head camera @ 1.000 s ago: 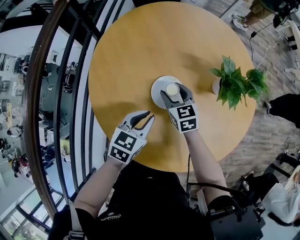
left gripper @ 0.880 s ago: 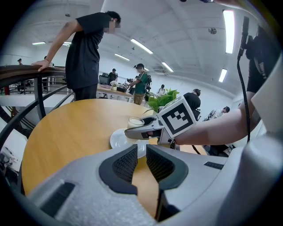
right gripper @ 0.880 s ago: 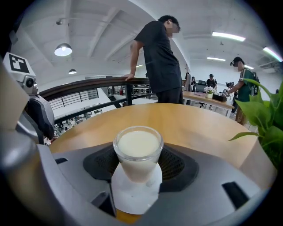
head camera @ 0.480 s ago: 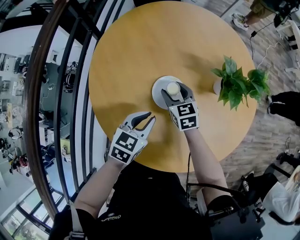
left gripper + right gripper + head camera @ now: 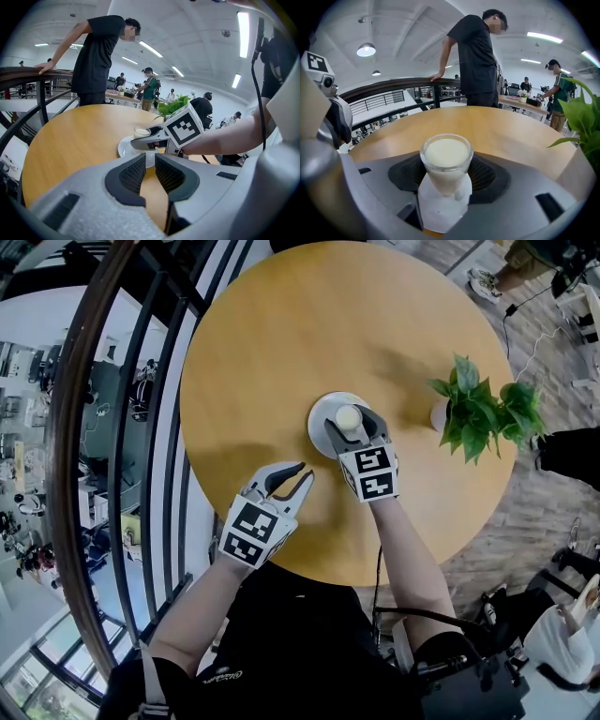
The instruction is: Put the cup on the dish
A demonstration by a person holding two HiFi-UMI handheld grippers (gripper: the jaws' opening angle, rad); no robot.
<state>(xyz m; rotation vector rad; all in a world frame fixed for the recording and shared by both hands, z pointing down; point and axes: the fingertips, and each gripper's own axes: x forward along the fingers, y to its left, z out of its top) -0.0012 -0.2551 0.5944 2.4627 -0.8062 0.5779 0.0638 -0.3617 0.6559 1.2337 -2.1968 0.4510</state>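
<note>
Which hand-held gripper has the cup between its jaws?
The right hand-held gripper, around the cup over the dish; the left hand-held gripper is empty.

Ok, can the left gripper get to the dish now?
Probably yes: only bare table lies between the left gripper and the exposed rim of the dish; the right gripper, jaws on the cup, covers the other side.

Barely a flicker: the head view drifts a touch, so the worktop, white dish, cup of milk, potted plant, left hand-held gripper and right hand-held gripper all slide slightly rightward in frame, moving as one block.
</note>
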